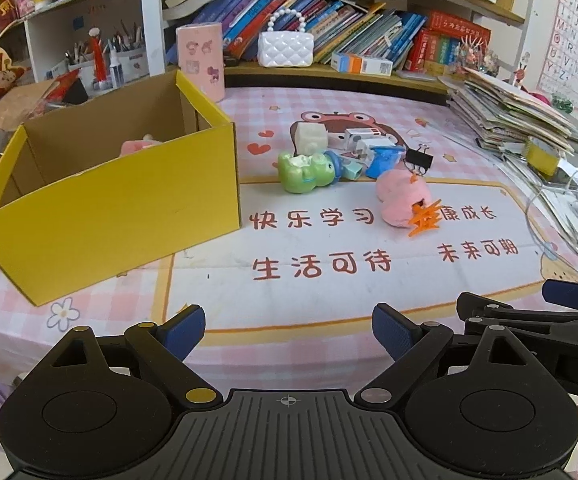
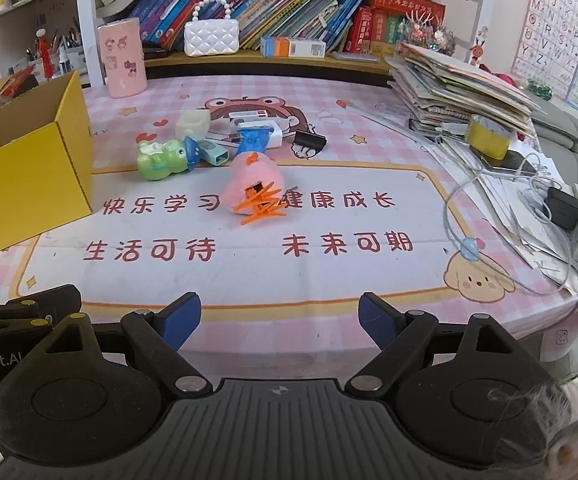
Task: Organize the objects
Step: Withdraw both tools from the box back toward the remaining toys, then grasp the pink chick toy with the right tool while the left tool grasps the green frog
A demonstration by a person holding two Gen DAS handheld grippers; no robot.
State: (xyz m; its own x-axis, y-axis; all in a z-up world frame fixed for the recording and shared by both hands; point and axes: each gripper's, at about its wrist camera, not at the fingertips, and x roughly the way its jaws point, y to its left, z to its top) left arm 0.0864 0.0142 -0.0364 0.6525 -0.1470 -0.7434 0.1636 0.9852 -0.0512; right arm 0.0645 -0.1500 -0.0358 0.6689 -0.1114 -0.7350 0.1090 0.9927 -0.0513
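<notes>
The left gripper (image 1: 289, 330) hangs low over the near edge of the tabletop (image 1: 329, 300), its blue-padded fingers (image 1: 187, 330) wide apart with nothing between them. The right gripper (image 2: 281, 320) is just beside it, at the same height, and its fingers (image 2: 377, 322) also stand apart and empty. Both point down and forward over the pink checked tablecloth with red Chinese characters (image 2: 249, 272).

Further out, near the middle of the cloth, lies a pink soft plush toy with orange plastic strands (image 2: 255, 190). Behind it is a small heap of things close together: a green plastic frog figure (image 2: 161, 162) lying on its side, a blue cup-shaped piece (image 2: 253, 140), a white cube-shaped block (image 2: 193, 122), some small white boxes (image 2: 249, 116) and a black metal binder clip (image 2: 309, 142).

To the left stands an open yellow cardboard box (image 1: 129, 216), and something pink (image 1: 139, 146) is already inside it. At the far edge are a pink cylindrical holder (image 1: 203, 60), a white quilted handbag with a bead handle (image 1: 285, 48) and a row of books (image 1: 329, 20). On the right a stack of papers and booklets (image 2: 457, 84) leans, with white cables (image 2: 489, 184) near it.
</notes>
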